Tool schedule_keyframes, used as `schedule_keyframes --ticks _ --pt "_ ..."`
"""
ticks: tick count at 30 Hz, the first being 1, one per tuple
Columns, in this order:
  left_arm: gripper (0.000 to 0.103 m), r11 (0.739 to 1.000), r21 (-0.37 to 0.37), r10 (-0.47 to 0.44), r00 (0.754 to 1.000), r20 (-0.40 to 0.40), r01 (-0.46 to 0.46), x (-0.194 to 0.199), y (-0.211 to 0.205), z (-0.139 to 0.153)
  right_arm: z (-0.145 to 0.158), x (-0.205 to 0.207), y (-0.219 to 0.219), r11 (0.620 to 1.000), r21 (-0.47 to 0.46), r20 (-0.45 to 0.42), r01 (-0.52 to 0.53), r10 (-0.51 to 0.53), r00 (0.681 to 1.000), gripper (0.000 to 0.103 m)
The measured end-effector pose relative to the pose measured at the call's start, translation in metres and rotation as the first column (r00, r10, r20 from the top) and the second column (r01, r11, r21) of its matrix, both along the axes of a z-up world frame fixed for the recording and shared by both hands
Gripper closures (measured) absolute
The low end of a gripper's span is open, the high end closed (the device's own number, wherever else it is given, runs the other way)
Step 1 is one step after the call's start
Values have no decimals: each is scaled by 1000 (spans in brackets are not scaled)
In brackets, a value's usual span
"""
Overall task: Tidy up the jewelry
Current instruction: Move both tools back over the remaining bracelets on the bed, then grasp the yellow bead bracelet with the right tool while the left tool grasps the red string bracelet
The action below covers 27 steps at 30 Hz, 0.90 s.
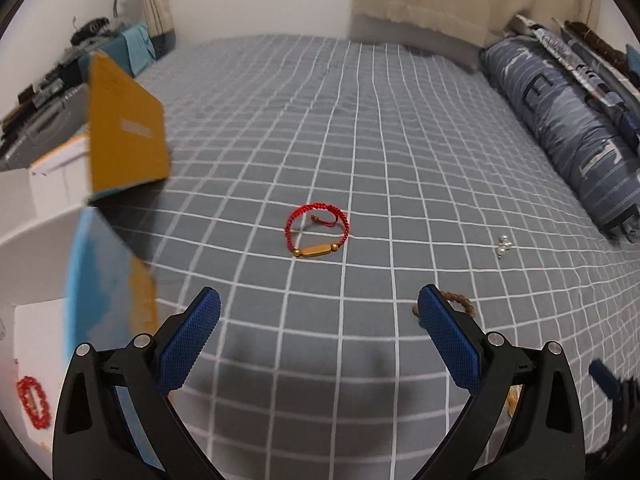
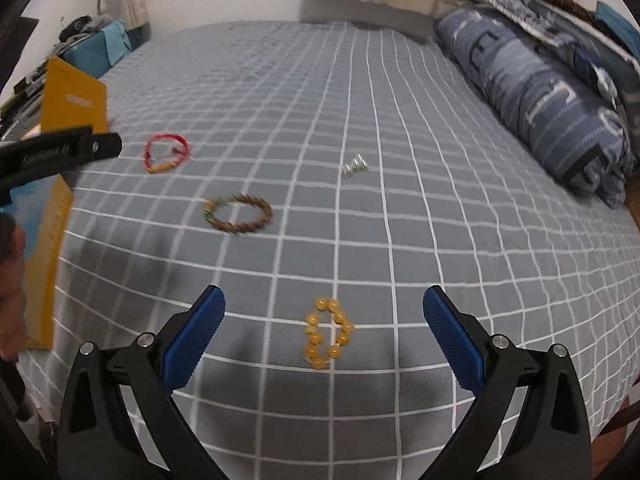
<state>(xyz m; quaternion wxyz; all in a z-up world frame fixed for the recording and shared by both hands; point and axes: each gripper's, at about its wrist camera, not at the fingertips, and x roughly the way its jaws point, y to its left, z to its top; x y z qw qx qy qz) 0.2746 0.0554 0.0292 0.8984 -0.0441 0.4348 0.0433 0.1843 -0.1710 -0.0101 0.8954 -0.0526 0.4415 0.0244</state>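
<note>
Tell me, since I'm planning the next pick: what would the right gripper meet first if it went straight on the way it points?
Most likely the yellow bead bracelet. It lies on the bed centred between the open right gripper fingers, nearest in line. The depth is unclear, so it might meet the sheet just beyond it.

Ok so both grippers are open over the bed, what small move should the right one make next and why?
Probably ease the right gripper down onto the yellow bead bracelet. It lies loose on the sheet, centred between the open fingers, closer than the brown bracelet or red one, and nothing is held yet.
</note>
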Motion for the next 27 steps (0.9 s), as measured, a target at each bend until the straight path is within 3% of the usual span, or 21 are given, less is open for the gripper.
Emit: schedule_keyframes --ticks 13,24,27 --pt "6 996 30 84 996 -39 -83 80 20 -55 -62 24 -14 999 18 -70 47 -45 997 8" --pt "6 997 51 66 996 -61 -63 108 9 -77 -68 25 -18 998 44 -73 50 -47 996 8" --pt "7 996 37 78 994 -73 -76 111 12 -81 -67 21 -17 997 56 -76 43 -39 996 13"
